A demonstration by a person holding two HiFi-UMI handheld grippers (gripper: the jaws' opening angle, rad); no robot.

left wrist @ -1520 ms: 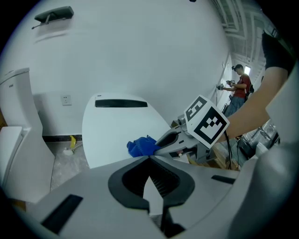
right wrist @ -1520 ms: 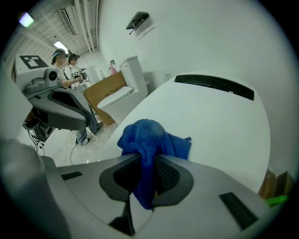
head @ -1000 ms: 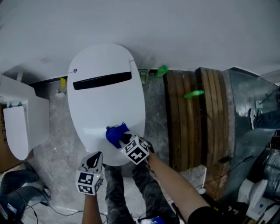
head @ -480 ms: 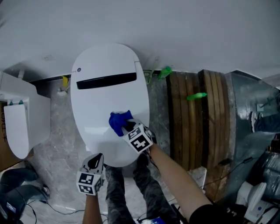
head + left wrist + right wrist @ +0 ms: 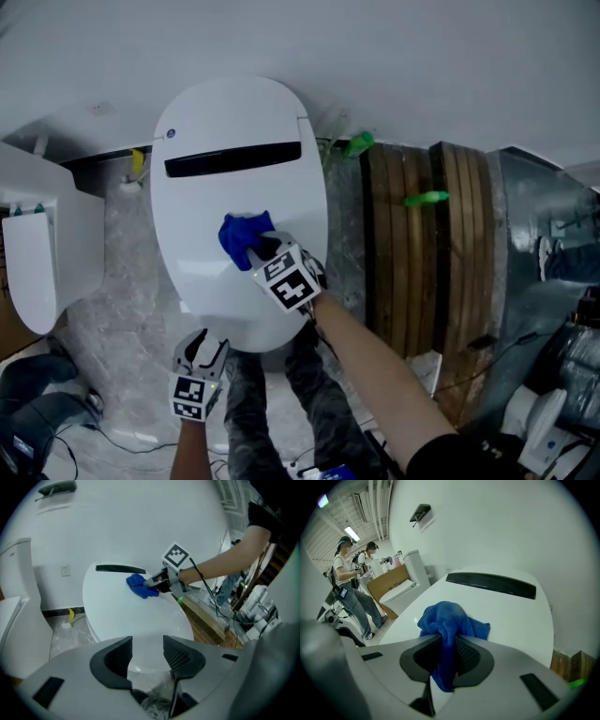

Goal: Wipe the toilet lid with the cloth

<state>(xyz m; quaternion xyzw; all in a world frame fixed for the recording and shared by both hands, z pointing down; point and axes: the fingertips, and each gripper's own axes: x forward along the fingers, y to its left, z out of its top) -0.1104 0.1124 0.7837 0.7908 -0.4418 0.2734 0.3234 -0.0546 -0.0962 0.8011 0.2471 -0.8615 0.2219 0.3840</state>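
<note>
Blue cloth (image 5: 242,236), clenched in right claw (image 5: 265,250), rests on toilet lid (image 5: 234,117); left claw (image 5: 201,347), at six o'clock, just opened, empty.

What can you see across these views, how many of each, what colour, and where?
toilet lid: one, white, centre, closed
black strip: one, across the lid's far part
cloth: one, blue, bunched on the lid
second toilet: one, white, left of the lid
wooden planks: a stack, brown, on the floor at right
green items: two, one by the wall, one on the planks
yellow item: one, at the wall base, left
people: two, far off in the right gripper view
right gripper: one, grey, fingers shut on the cloth
left gripper: one, grey, before the lid's near edge, fingers just been opening, nothing between them
</note>
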